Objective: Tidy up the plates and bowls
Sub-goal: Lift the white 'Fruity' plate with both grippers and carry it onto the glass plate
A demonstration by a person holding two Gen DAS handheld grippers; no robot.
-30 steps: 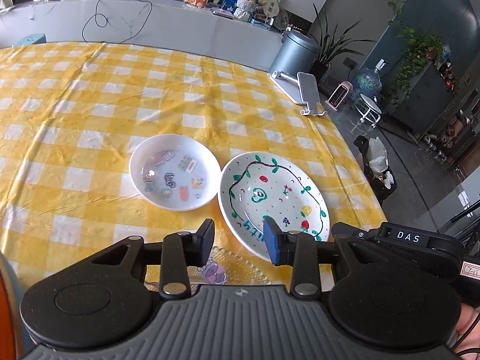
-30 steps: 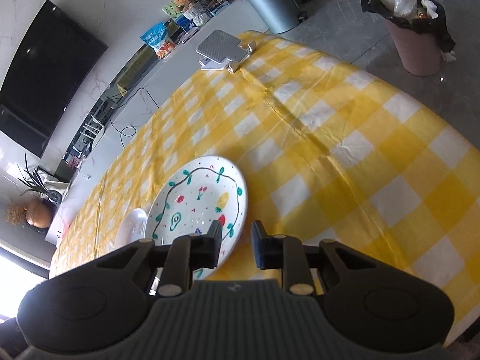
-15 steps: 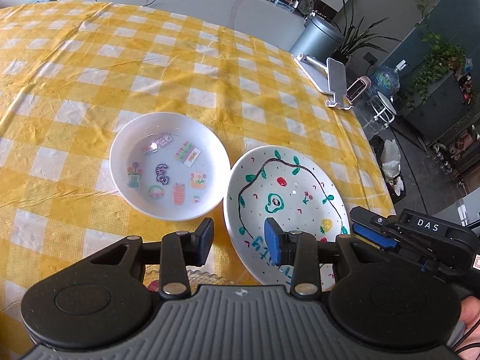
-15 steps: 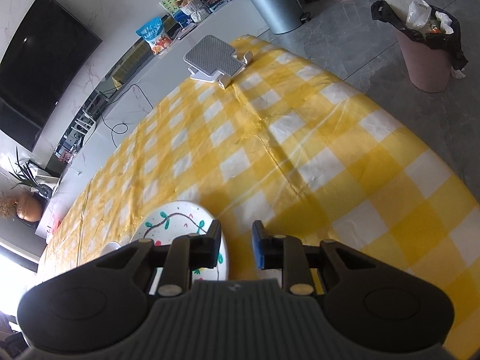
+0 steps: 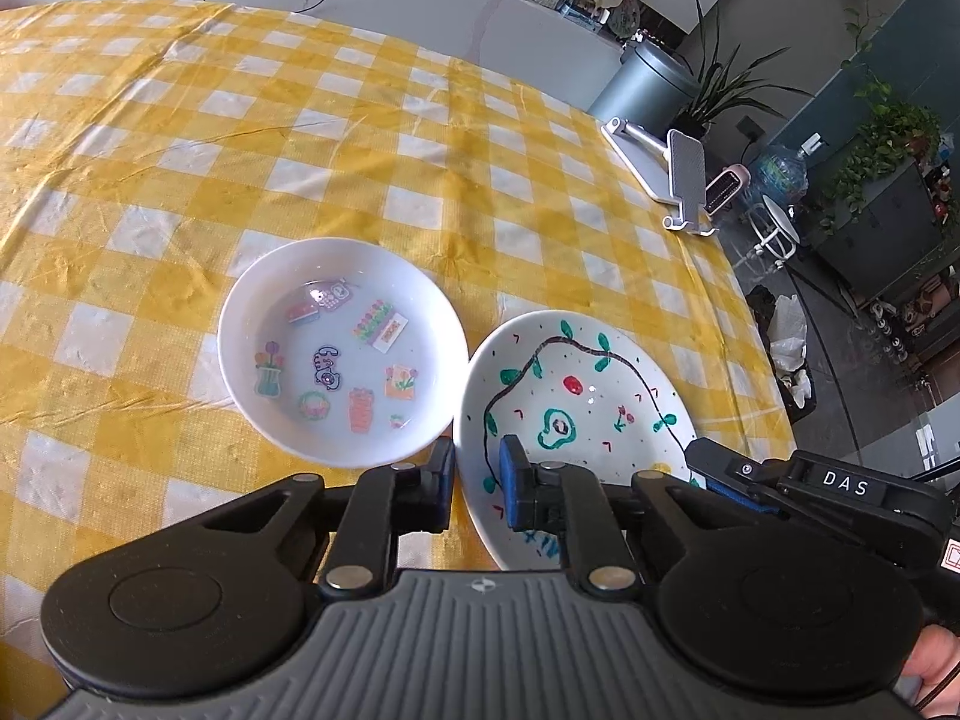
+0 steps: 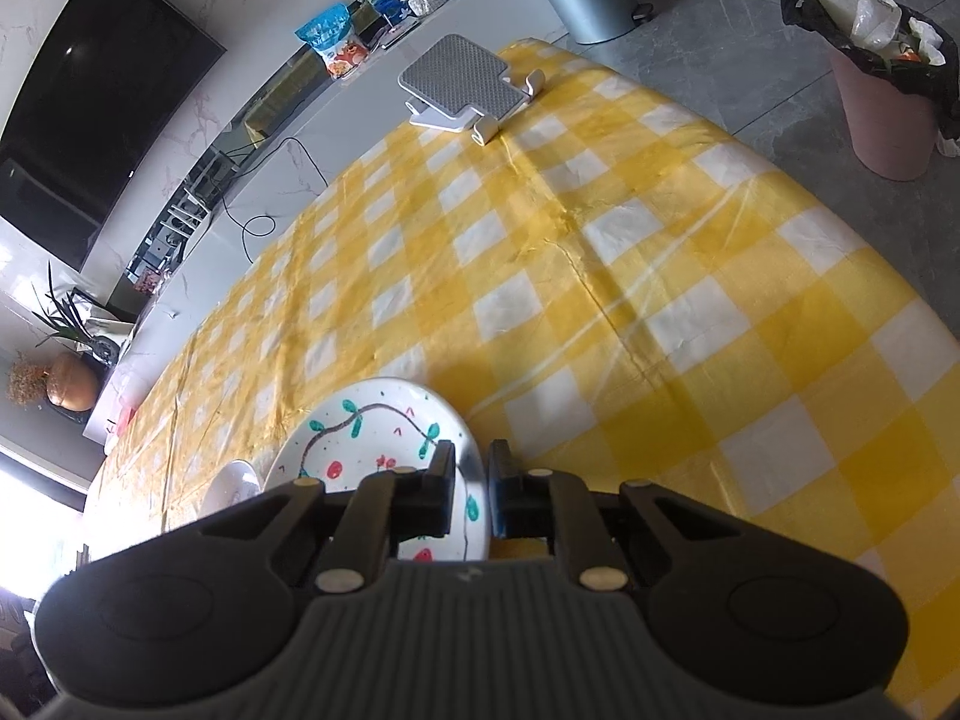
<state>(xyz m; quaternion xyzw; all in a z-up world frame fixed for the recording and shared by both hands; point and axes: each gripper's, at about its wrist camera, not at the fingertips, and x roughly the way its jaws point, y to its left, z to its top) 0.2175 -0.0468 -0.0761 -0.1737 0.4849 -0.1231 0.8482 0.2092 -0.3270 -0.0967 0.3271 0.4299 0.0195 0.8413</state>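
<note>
While both jaws have just been closing, left gripper [image 5: 477, 477] and right gripper [image 6: 471, 495] each clamp the painted plate's [image 5: 594, 384] rim, opposite edges.

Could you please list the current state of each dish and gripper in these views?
White painted plate with green vine drawing: on the yellow checked tablecloth, rim gripped on two sides.
White sticker-decorated bowl: upright, empty, ungripped beside the plate.
Left gripper: just closed on the plate's rim.
Right gripper: just closed on the plate's rim.

Bowl [image 5: 342, 354] and plate [image 5: 576, 414] touch rims; checked cloth [image 5: 300, 138] beyond lies bare to the stand [image 5: 666, 168].
</note>
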